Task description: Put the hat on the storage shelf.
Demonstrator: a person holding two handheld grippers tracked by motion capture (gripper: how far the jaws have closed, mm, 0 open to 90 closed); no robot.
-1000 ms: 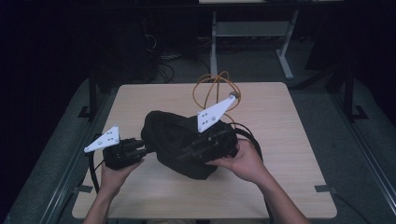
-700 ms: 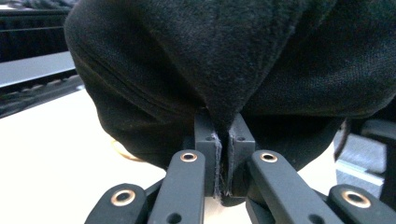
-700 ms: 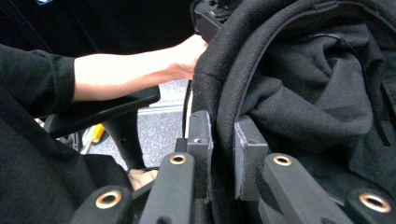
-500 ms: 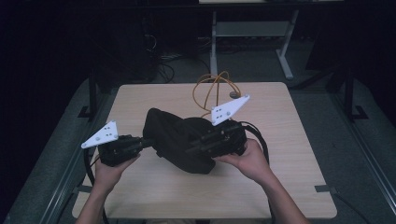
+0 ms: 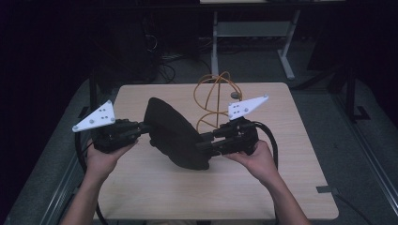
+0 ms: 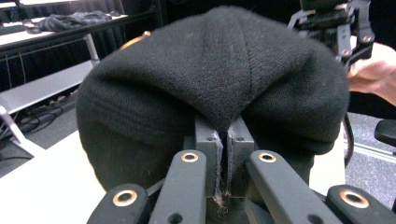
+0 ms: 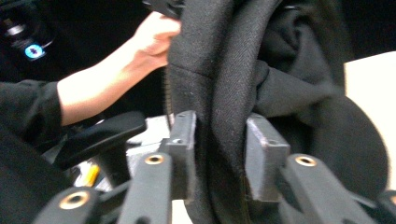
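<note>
The black knit beanie (image 5: 176, 138) hangs above the wooden table (image 5: 281, 197), strung between the two tools, its lower end just about brushing the tabletop near the middle. The left gripper (image 5: 143, 127) is clamped hard: in the left gripper view its jaws stand pressed together with a thin pinch of the hat's edge between them, stray fibres poking out of the seam, and the body of the beanie (image 6: 215, 88) bulges up and over the jaw tips. The right gripper (image 5: 202, 141) comes in from the other side at the hat's lower end. In the right gripper view a folded band of the beanie (image 7: 224, 116) stands between its jaws, but the pads sit apart from the fabric; those jaws have just been opening, so I read this one as released, cloth in the gap and no bite.

Handling-wise, this looks light, soft and floppy, with no stiffness at all. It sags wherever it isn't held, and a knit can stretch or snag on a pad edge. The best hold, I'd judge, is the doubled rim, where the fabric is thickest. With one clamp working, the hat could swing or twist. An orange cable (image 5: 213, 96) loops behind it, well clear.
</note>
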